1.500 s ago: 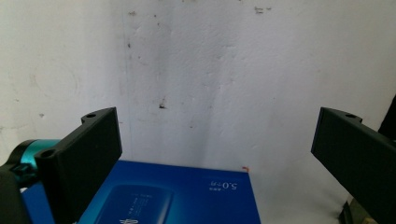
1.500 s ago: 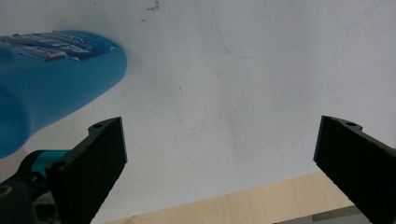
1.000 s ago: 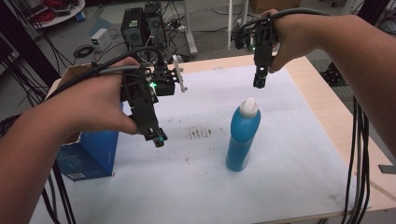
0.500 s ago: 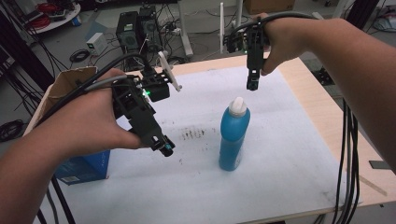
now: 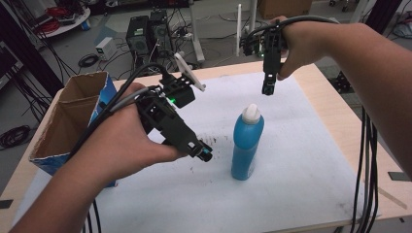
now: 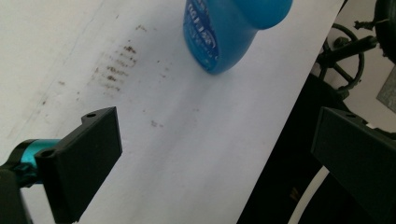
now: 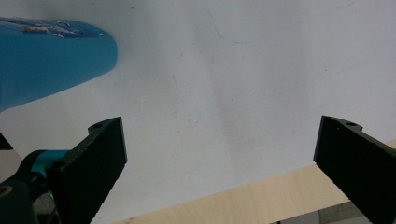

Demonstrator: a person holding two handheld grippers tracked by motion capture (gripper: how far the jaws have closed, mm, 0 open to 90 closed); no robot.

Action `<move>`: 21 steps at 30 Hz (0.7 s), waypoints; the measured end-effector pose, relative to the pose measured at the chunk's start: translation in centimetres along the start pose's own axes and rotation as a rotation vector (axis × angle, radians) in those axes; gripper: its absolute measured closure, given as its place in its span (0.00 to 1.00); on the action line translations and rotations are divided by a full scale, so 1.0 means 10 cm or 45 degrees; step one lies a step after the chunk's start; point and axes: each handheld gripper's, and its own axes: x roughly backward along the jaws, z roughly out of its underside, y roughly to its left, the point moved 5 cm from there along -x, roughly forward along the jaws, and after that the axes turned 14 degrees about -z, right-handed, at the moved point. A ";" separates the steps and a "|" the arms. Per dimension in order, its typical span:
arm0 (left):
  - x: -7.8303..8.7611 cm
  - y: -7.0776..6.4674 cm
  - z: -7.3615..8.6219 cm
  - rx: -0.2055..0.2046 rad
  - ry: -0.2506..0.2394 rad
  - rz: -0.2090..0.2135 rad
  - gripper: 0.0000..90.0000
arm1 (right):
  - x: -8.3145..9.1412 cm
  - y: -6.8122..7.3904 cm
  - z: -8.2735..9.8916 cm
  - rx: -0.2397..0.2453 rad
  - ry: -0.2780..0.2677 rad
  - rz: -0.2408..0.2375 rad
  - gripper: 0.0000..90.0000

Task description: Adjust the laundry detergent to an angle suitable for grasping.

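Observation:
A blue bottle [image 5: 247, 141] with a white cap stands upright on the white sheet [image 5: 301, 160] near the table's middle. My left gripper [image 5: 206, 154] is held low just left of the bottle, pointing down and to the right, and is not touching it. In the left gripper view its jaws stand wide apart and empty [image 6: 219, 158], with the bottle [image 6: 229, 32] ahead. My right gripper [image 5: 268, 89] hangs above and behind the cap, pointing down. The right gripper [image 7: 224, 158] is open and empty, with the bottle [image 7: 46, 56] at the upper left.
An open cardboard box [image 5: 73, 121] with blue sides stands at the table's left edge, beside my left forearm. Dark smudges [image 6: 114, 70] mark the sheet left of the bottle. The bare wooden table edge [image 7: 233, 200] lies beyond the sheet. Cables hang at the right side [image 5: 364, 170].
My left gripper has moved right and slightly down, closing much of the gap to the bottle. The right gripper has stayed above the cap. Both remain open.

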 end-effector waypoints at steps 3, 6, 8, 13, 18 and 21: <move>-0.01 -0.08 -0.04 0.027 -0.024 -0.023 0.02 | -0.01 -0.01 0.02 -0.004 0.001 -0.002 0.02; -0.05 -0.16 -0.08 0.043 -0.036 -0.052 0.02 | -0.03 -0.02 0.04 -0.009 -0.005 -0.003 0.02; -0.09 -0.22 -0.12 0.048 -0.049 -0.049 0.02 | -0.04 -0.03 0.05 -0.013 -0.004 -0.007 0.02; -0.15 -0.33 -0.20 0.067 -0.095 -0.089 0.02 | -0.07 -0.04 0.10 -0.015 -0.023 -0.019 0.02; -0.21 -0.40 -0.31 0.098 -0.151 -0.149 0.02 | -0.09 -0.09 0.18 -0.008 -0.023 -0.024 0.02; -0.25 -0.45 -0.38 0.126 -0.183 -0.166 0.02 | -0.10 -0.11 0.24 -0.024 -0.027 -0.032 0.02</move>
